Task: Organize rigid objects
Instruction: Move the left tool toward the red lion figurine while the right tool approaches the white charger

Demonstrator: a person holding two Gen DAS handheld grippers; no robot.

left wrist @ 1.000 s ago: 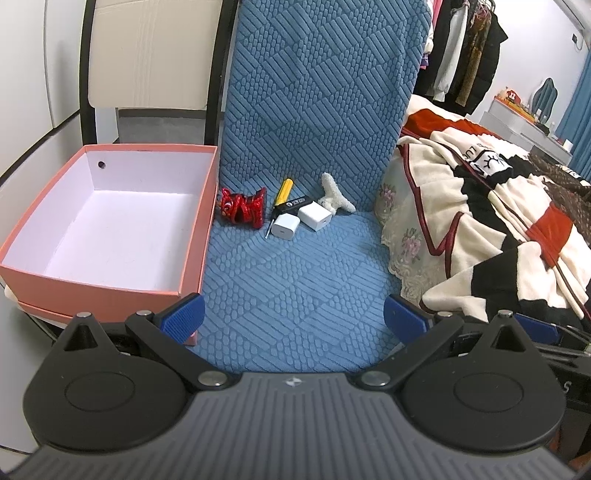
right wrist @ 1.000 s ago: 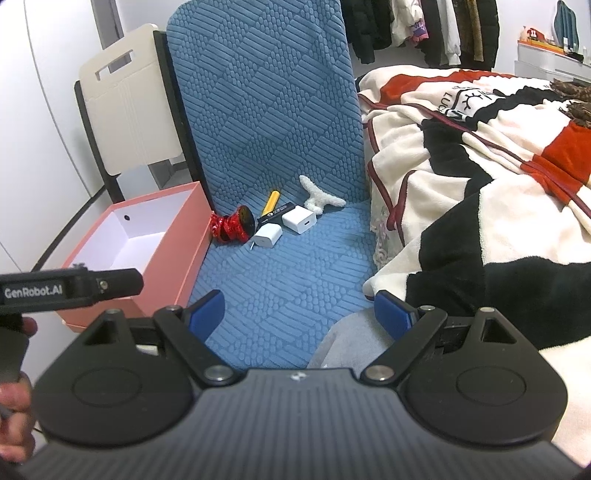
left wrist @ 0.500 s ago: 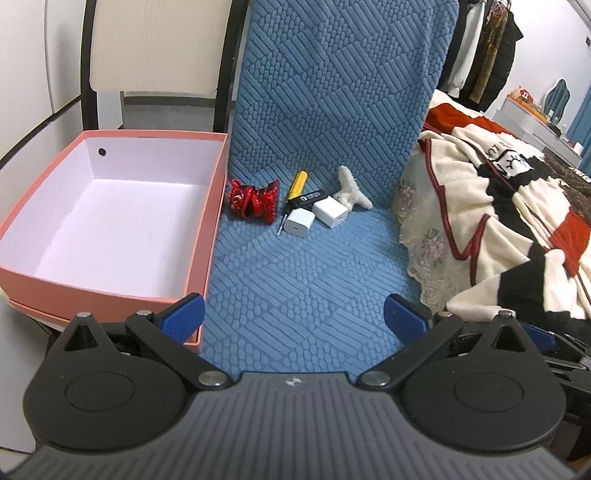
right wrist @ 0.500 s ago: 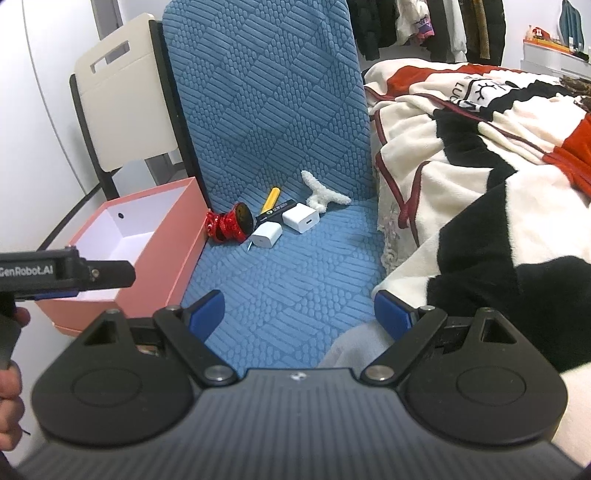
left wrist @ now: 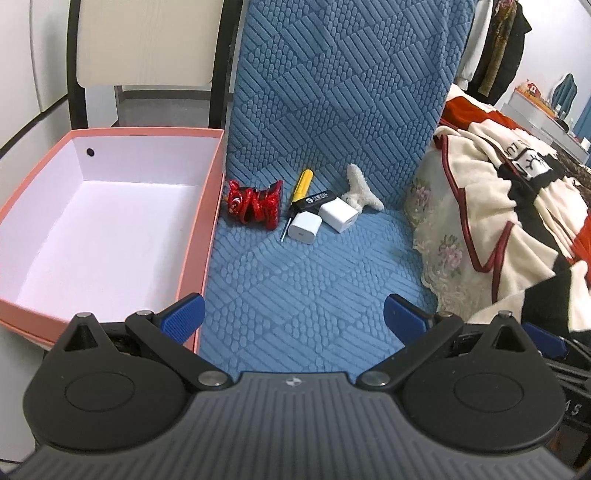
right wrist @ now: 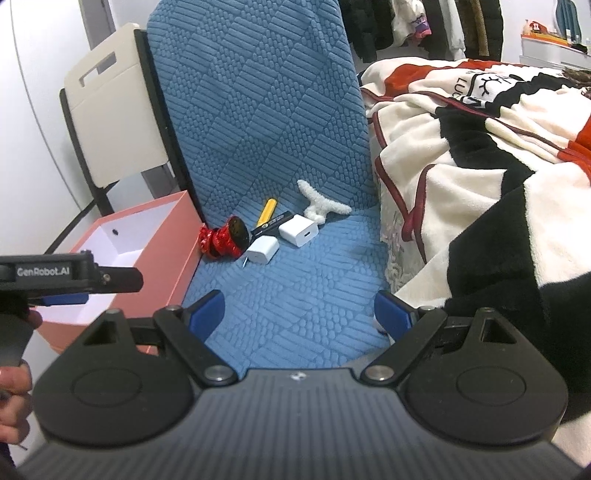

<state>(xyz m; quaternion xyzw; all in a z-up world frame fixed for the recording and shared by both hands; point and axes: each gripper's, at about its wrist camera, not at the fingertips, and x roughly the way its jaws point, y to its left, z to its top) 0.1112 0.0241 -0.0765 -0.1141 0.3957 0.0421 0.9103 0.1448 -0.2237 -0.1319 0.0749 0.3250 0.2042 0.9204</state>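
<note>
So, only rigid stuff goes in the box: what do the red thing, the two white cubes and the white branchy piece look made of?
Red figurine: glossy, bright glints, likely glazed ceramic or shiny plastic. White chargers: smooth matte hard plastic, crisp edges. White branched piece: fuzzy surface, probably plush, so perhaps not rigid.

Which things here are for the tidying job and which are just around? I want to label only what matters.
For the job: pink box, red clip, yellow screwdriver, black stick, two white chargers, white fluffy piece.

Just around: striped blanket, white chair, hanging clothes.
</note>
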